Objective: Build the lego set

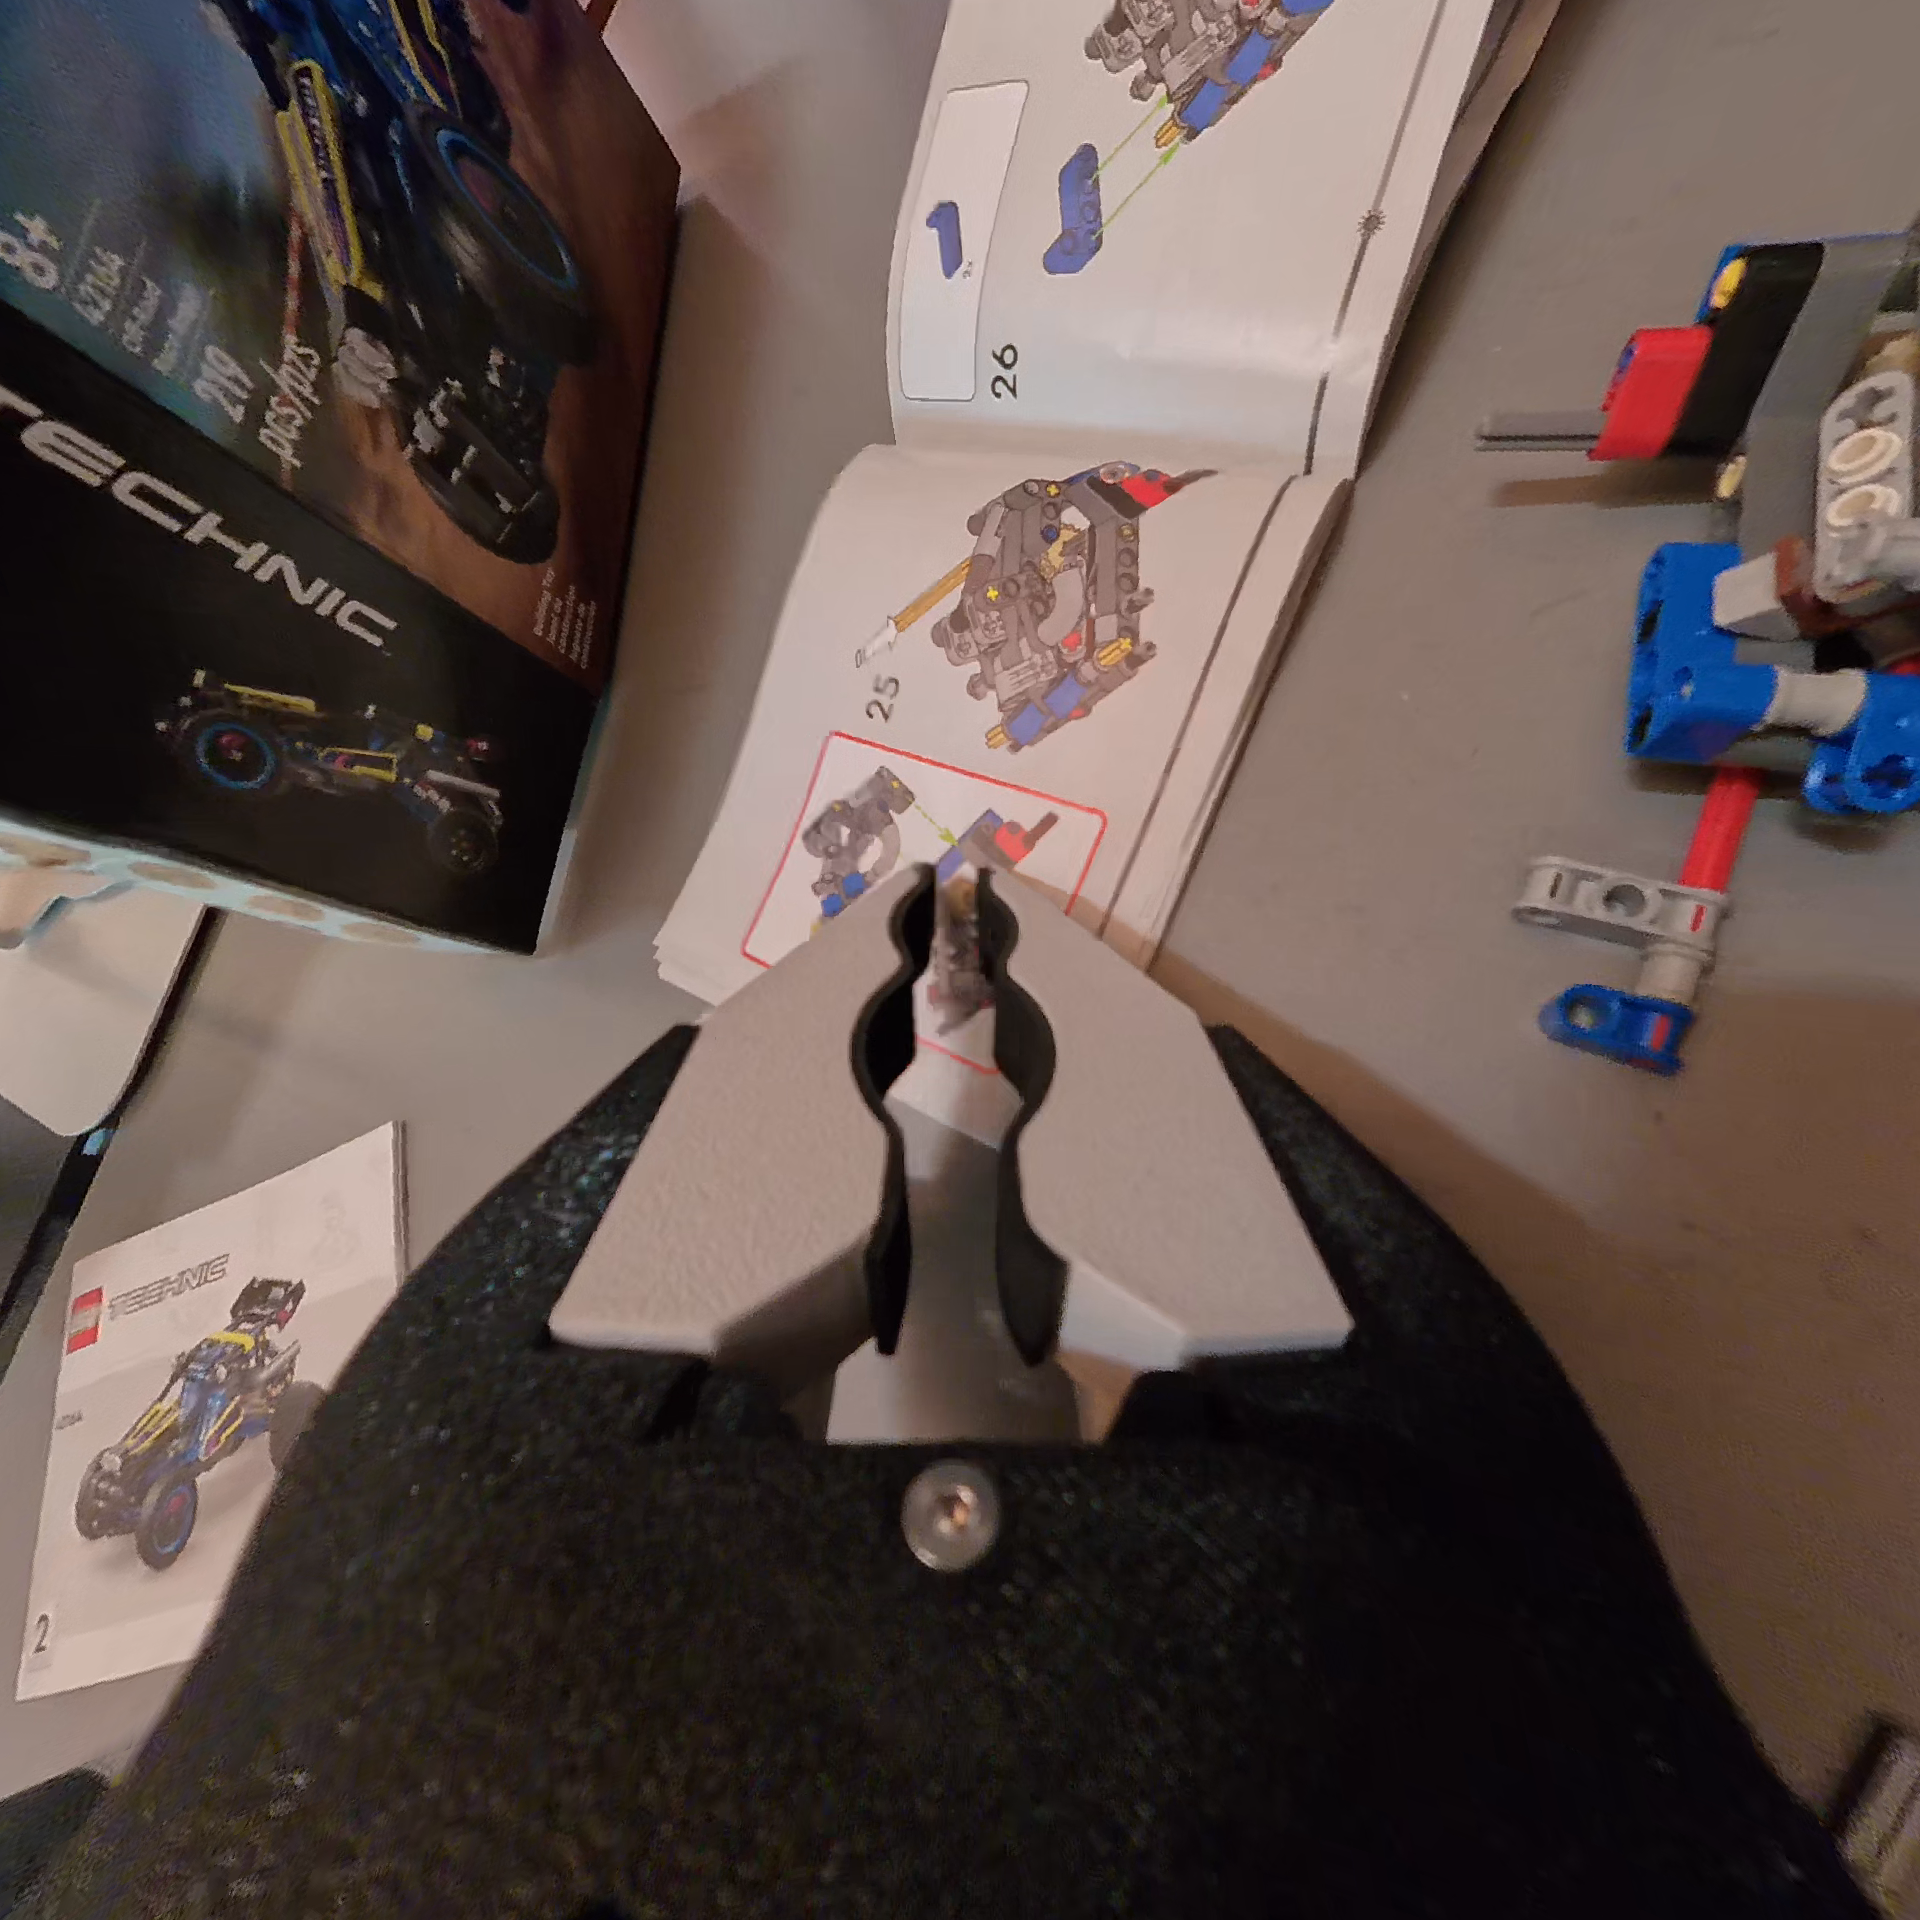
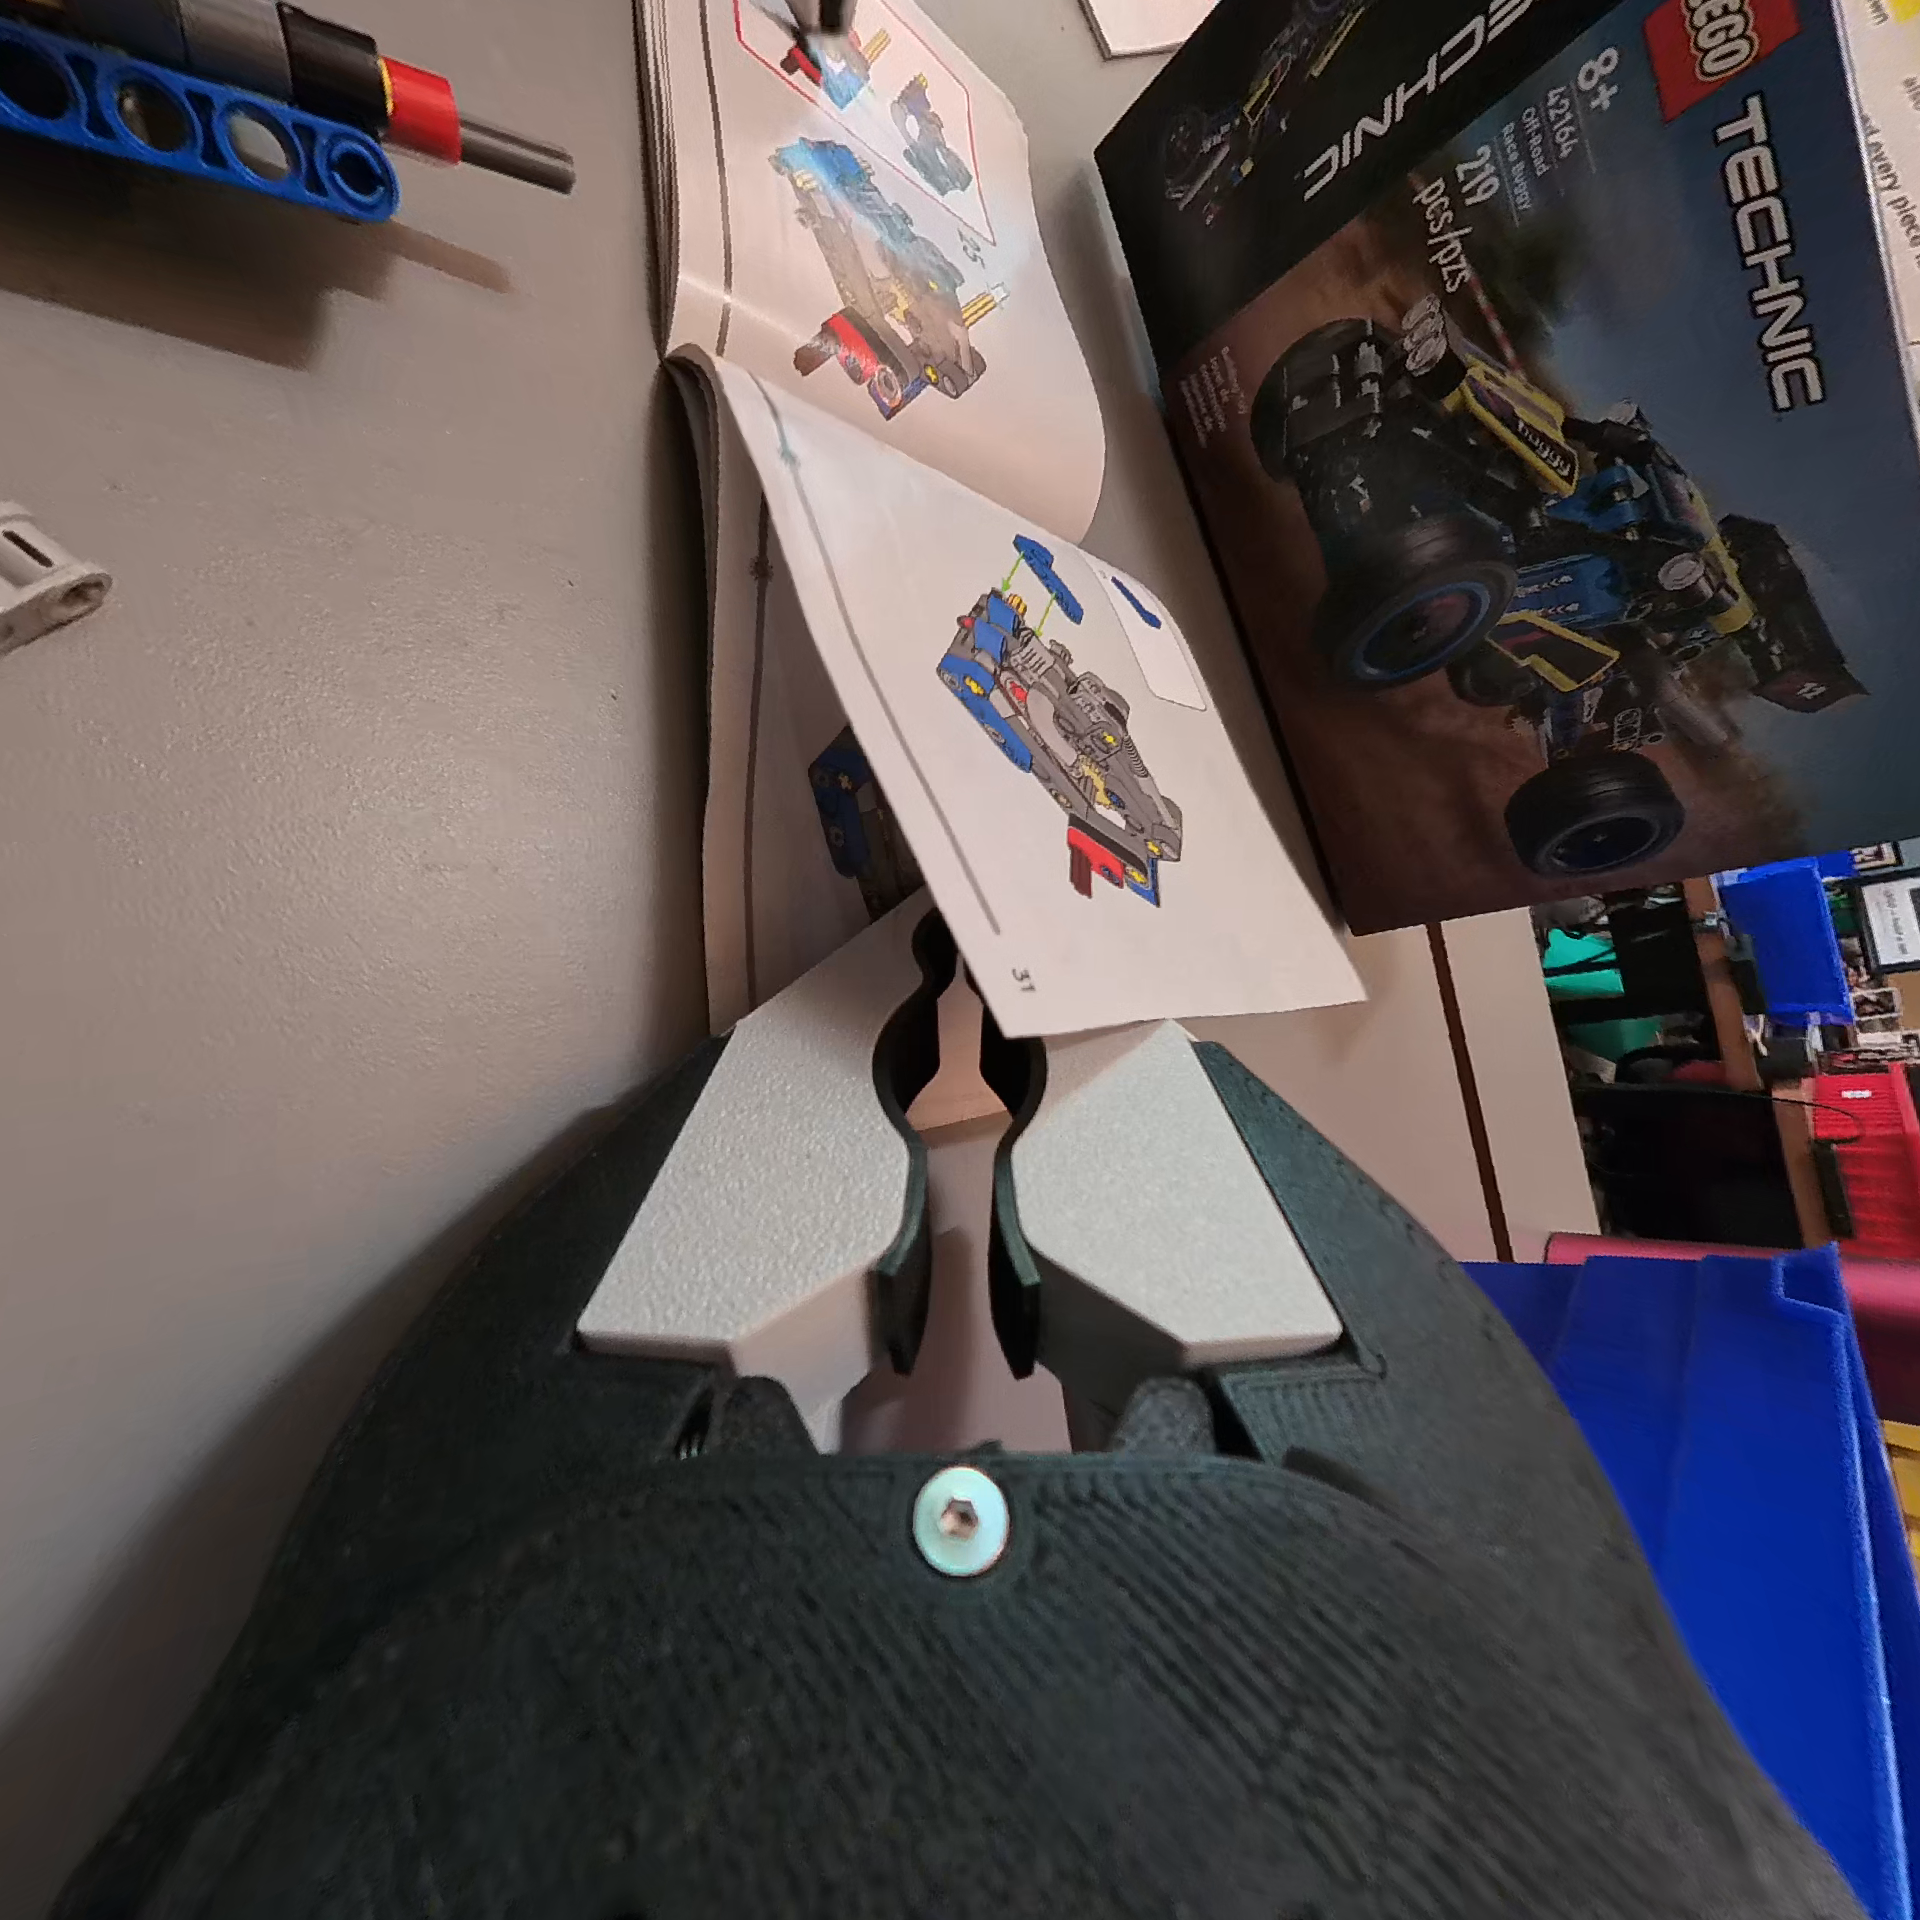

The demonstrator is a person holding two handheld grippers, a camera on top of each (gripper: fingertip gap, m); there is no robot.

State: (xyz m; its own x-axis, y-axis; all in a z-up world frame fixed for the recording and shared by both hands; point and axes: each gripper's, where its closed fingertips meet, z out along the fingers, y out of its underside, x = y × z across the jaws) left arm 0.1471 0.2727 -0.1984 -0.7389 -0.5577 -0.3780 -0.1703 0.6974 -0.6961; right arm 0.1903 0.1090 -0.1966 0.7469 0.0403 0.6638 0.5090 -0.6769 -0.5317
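**Page-turning in the instruction booklet, build paused**

Box (image 1: 312,436) of the set stands at the far left of the left wrist view, a second, closed booklet (image 1: 197,1423) lying on the grey table (image 1: 1434,1195) below it. Centre, the open instruction booklet (image 1: 1049,623) lies flat; the left gripper (image 1: 958,904) hovers at its near edge, jaws nearly together with only a thin slit between, nothing gripped as far as I can tell. Right of that sits the half-built model (image 1: 1787,582), blue, grey and red, well apart from both grippers.

In the right wrist view, the model's blue beam (image 2: 208,135) shows top left, then the booklet, one loose page (image 2: 1039,748) lifted and curling. The right gripper (image 2: 961,997) is narrow, its tips at that page's lower corner; whether it pinches the paper is hidden.

Judging by this, the step is finding the right page. Next calls for laying the leaf flat without tearing, then returning to the model.
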